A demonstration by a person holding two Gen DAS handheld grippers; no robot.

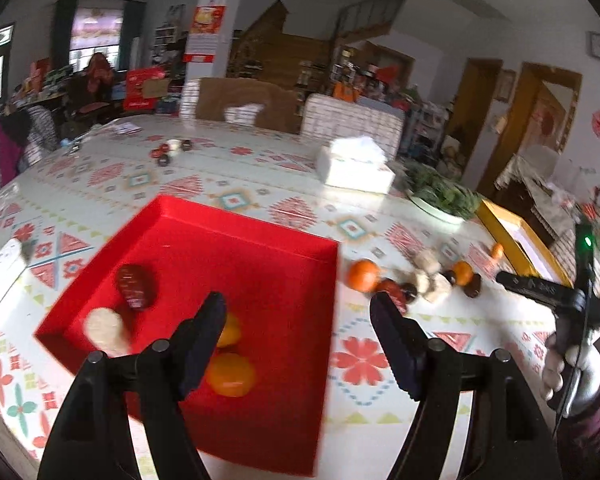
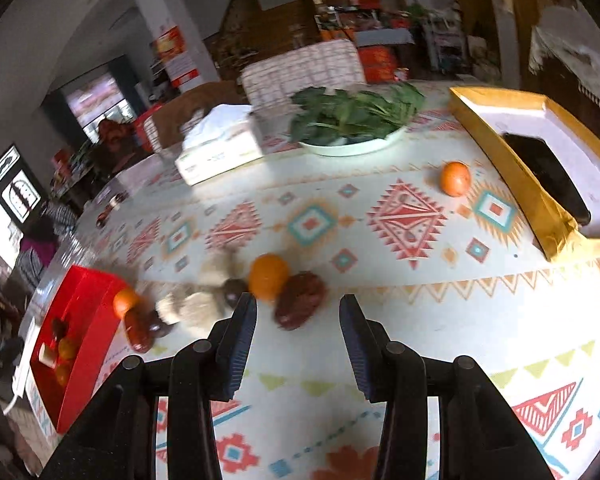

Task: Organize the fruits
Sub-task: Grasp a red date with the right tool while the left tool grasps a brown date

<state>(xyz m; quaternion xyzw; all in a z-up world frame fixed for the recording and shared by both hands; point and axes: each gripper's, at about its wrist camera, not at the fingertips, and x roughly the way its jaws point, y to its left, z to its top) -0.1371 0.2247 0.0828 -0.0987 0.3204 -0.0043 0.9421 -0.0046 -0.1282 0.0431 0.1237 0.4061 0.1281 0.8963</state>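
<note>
A red tray [image 1: 188,216] lies on the patterned tablecloth and holds a dark red date [image 1: 134,284], a pale round piece [image 1: 104,330] and two oranges [image 1: 230,374]. My left gripper [image 1: 297,298] hangs open over the tray's right part with nothing between its fingers. To the right of the tray lies a row of loose fruit: an orange [image 1: 363,275], pale lumps [image 1: 428,276], another orange [image 1: 462,273] and dark dates. My right gripper [image 2: 297,300] is open just above the table. A dark red date [image 2: 300,304] and an orange [image 2: 268,276] lie right in front of its tips, untouched. One more orange [image 2: 455,178] sits alone farther back.
A tissue box [image 1: 356,168] and a plate of green leaves [image 2: 352,120] stand behind the fruit. A gold box [image 2: 540,200] with a dark phone in it lies at the right edge. A gloved hand [image 1: 572,368] holds the right gripper's handle. Chairs stand beyond the table.
</note>
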